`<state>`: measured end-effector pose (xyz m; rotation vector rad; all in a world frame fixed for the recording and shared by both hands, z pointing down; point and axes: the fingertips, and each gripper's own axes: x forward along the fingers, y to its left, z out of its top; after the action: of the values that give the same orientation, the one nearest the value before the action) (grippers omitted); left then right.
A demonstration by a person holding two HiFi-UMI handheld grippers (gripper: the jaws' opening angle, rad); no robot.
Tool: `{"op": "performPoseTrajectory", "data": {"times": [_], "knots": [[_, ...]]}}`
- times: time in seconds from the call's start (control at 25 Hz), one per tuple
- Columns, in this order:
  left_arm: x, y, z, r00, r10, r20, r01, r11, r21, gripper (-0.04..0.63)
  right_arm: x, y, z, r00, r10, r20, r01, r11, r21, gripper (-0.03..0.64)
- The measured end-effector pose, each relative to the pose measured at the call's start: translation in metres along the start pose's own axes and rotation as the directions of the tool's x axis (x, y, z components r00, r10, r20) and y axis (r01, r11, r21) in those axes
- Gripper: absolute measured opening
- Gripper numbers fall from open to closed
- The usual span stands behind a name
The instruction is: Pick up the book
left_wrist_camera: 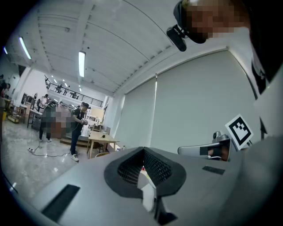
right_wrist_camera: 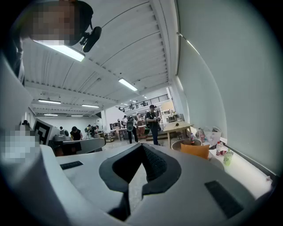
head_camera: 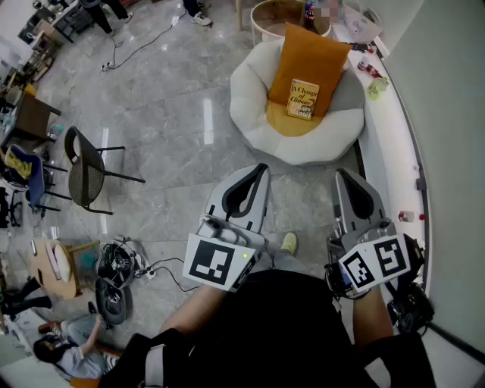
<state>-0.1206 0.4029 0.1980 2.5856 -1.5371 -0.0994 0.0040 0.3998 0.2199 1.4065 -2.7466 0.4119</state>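
Observation:
The book (head_camera: 303,99), yellow with dark lettering, leans against an orange cushion (head_camera: 307,64) on a round white armchair (head_camera: 258,114) at the top of the head view. Both grippers are held level above the floor, well short of the chair. My left gripper (head_camera: 262,167) is shut with nothing in it, its jaws meeting at a point (left_wrist_camera: 143,150). My right gripper (head_camera: 339,173) is likewise shut and empty (right_wrist_camera: 142,146). The right gripper view catches the orange cushion (right_wrist_camera: 195,150) far off; the book itself cannot be made out there.
A white ledge (head_camera: 394,129) with bottles and small items runs along the right wall. A round wooden table (head_camera: 284,15) stands behind the armchair. A dark chair (head_camera: 83,170), cables (head_camera: 155,269) and gear lie at the left. People stand in the distance (right_wrist_camera: 152,121).

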Motion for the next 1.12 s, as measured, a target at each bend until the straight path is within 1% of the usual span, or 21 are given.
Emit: {"op": "performPoseTrajectory", "data": {"times": [0.12, 0.2, 0.28, 0.36, 0.52, 0.68, 0.76, 0.92, 1.12], "knots": [[-0.007, -0.001, 0.002, 1.0, -0.012, 0.001, 0.012, 1.0, 0.019, 0.005, -0.002, 0.008, 0.001, 1.0, 0.0, 0.009, 0.0, 1.0, 0.021, 0.009], [-0.011, 0.0, 0.002, 1.0, -0.014, -0.001, 0.014, 1.0, 0.016, 0.005, -0.001, 0.013, 0.002, 1.0, 0.007, 0.016, -0.008, 0.999, 0.041, 0.009], [-0.014, 0.005, 0.0, 1.0, -0.009, -0.016, 0.009, 1.0, 0.016, 0.005, 0.002, 0.017, 0.003, 1.0, 0.018, 0.021, -0.02, 0.998, 0.064, 0.009], [-0.02, 0.011, -0.001, 0.999, 0.0, -0.036, 0.001, 1.0, 0.025, 0.005, 0.005, 0.024, 0.004, 1.0, 0.024, 0.019, -0.025, 0.998, 0.06, 0.009], [-0.032, 0.024, 0.0, 1.0, 0.019, -0.013, -0.019, 1.0, -0.007, 0.005, 0.01, 0.041, 0.011, 0.999, 0.034, 0.023, -0.035, 0.999, 0.023, 0.009], [-0.04, 0.03, 0.003, 0.999, 0.036, 0.035, -0.035, 0.999, -0.004, 0.005, 0.017, 0.058, 0.008, 0.998, 0.056, 0.018, -0.056, 0.998, 0.004, 0.009], [-0.047, 0.03, 0.002, 0.999, 0.03, 0.036, -0.029, 1.0, -0.002, 0.005, 0.018, 0.067, 0.005, 0.998, 0.067, 0.015, -0.067, 0.998, -0.004, 0.009], [-0.051, 0.03, -0.01, 1.0, 0.002, 0.0, -0.002, 1.0, -0.02, 0.005, 0.018, 0.075, -0.002, 0.997, 0.073, 0.006, -0.073, 0.997, -0.005, 0.009], [-0.034, 0.024, -0.012, 1.0, -0.02, -0.011, 0.02, 1.0, -0.009, 0.005, 0.019, 0.058, -0.01, 0.998, 0.062, -0.001, -0.062, 0.998, 0.02, 0.009]]}}
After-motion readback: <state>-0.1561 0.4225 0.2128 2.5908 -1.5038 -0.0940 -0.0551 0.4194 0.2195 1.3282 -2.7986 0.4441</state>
